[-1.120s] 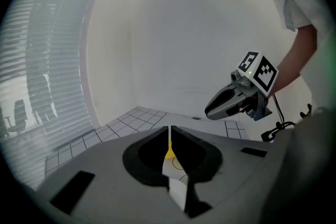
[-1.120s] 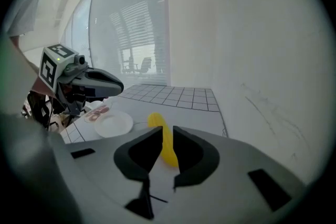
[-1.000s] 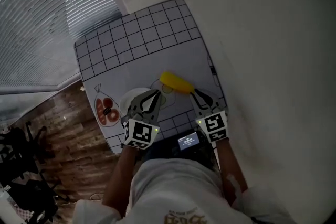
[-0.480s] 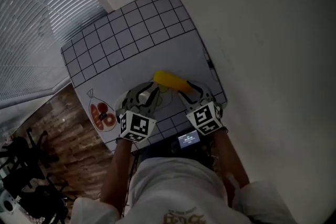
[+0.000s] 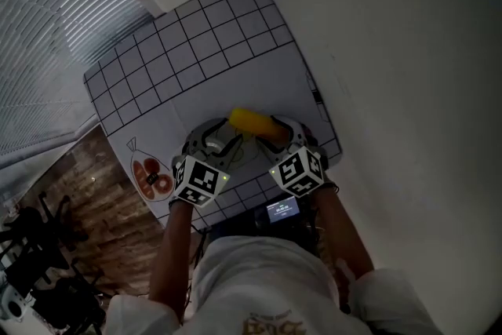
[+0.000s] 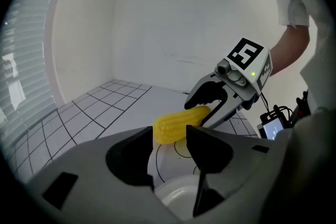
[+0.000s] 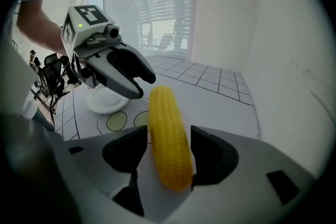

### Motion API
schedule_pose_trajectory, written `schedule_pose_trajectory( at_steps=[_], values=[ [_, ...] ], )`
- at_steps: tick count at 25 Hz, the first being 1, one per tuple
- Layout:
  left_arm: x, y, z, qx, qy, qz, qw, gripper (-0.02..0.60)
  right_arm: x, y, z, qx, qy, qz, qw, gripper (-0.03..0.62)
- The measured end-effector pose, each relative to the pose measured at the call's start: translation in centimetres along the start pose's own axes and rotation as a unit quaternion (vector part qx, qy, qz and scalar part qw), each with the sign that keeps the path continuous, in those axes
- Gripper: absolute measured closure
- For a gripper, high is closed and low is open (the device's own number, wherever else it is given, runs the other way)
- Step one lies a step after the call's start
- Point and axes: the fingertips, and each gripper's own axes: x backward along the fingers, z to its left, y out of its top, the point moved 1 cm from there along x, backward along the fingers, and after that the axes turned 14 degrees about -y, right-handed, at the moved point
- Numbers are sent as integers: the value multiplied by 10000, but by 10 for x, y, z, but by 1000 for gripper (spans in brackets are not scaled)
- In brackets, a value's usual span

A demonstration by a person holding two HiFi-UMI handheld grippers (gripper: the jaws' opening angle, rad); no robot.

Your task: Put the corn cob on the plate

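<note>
The yellow corn cob [image 7: 168,131] lies on the gridded mat [image 5: 196,43], its near end between the jaws of my right gripper [image 7: 168,150]. Those jaws have just been opening; a gap shows on the left side of the cob, so they stand open around it. The small white plate [image 6: 176,194] sits just below and ahead of my left gripper [image 6: 170,147], whose jaws have also just been opening and hold nothing. In the head view the cob [image 5: 249,120] lies between the two grippers, left [image 5: 213,139] and right [image 5: 276,131], and the plate is mostly hidden.
Circles are drawn on the mat next to the plate [image 7: 105,102]. A printed picture of a bag [image 5: 149,172] marks the mat's left edge. A small lit screen [image 5: 281,209] sits at the near edge. A white wall runs along the right, and wooden floor [image 5: 102,223] lies lower left.
Both grippers have come down towards the mat and their jaws have spread. The right gripper now straddles the cob's near end, and the left one hangs over the plate.
</note>
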Motion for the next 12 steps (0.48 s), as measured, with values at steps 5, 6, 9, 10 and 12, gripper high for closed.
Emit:
schedule_pose_trajectory(
  at_steps=[5,6,9,10,12],
  values=[
    [-5,0,3,85,-259,-59,9996,382,-13,5,6,272,96,51,9996,333],
    [-6,0,3,101,-293,-75,9995,382,-15,6,7,344,110,71,9993,333],
    [-9,3,4,181,-353,-115,9991,382,-19,6,10,551,151,133,9983,332],
    [-11,3,3,210,-379,-119,9990,382,-20,5,10,603,174,144,9979,332],
    [-16,3,2,246,-440,-94,9987,382,-20,5,10,640,220,136,9976,332]
  ],
)
